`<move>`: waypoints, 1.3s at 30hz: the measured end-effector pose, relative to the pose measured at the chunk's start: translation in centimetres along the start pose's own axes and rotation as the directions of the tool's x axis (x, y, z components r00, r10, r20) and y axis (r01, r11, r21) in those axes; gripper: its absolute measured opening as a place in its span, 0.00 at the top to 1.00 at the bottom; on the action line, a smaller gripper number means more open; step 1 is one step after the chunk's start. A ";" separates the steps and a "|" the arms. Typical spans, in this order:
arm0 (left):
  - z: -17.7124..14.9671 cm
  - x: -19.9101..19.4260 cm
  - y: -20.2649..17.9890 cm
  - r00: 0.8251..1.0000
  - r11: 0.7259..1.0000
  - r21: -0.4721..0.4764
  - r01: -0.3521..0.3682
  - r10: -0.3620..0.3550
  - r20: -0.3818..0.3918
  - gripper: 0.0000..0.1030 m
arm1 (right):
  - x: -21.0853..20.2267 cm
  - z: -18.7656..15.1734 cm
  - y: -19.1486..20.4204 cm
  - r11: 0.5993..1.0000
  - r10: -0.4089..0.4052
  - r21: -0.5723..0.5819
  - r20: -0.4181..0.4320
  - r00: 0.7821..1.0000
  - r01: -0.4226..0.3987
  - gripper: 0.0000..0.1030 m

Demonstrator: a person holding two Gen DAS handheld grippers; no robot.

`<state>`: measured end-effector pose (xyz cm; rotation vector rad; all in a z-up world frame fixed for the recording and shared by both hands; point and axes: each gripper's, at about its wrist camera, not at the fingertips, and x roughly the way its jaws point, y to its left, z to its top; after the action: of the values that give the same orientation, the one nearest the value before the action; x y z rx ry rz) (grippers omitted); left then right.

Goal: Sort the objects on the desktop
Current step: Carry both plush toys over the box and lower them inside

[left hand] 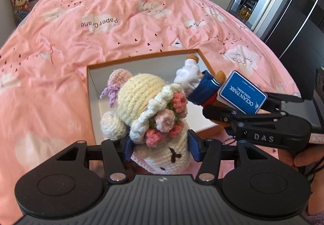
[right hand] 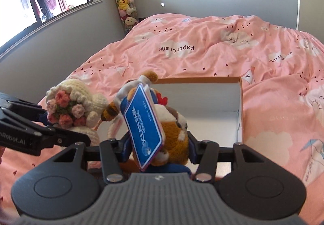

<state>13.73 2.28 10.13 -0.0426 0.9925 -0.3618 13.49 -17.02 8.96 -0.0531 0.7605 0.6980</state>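
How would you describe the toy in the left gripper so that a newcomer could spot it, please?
On the pink bedspread sits an open box. Just in front, the left gripper clamps a cream crocheted doll. Unlike the brown plush toy beside it, it wears a hat ringed with pink flowers.

I count two soft toys, one cream crocheted doll (left hand: 154,111) and one brown plush animal (right hand: 174,135), and one white-lined cardboard box (right hand: 240,107) ahead of my grippers.
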 end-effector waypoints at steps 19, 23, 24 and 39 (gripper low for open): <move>2.4 14.0 2.1 0.931 0.965 0.254 -0.062 0.148 -0.333 0.40 | 14.3 -0.7 -3.4 0.961 -0.002 0.269 -0.239 0.971 0.069 0.47; 2.0 15.6 2.2 0.905 0.955 0.286 -0.073 0.184 -0.383 0.39 | 15.8 -1.4 -3.4 0.951 0.005 0.299 -0.284 0.959 0.083 0.47; 1.9 15.9 2.3 0.899 0.954 0.291 -0.071 0.187 -0.396 0.39 | 16.0 -1.5 -3.4 0.950 0.011 0.303 -0.297 0.955 0.083 0.47; 1.4 16.0 4.8 0.882 0.966 0.255 -0.034 0.149 -0.447 0.32 | 17.2 -2.4 -2.3 0.932 0.095 0.357 -0.385 0.918 0.054 0.35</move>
<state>24.09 1.53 -2.98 0.3263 1.4135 -0.4117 22.18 -9.83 -4.46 0.1553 1.2764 0.5619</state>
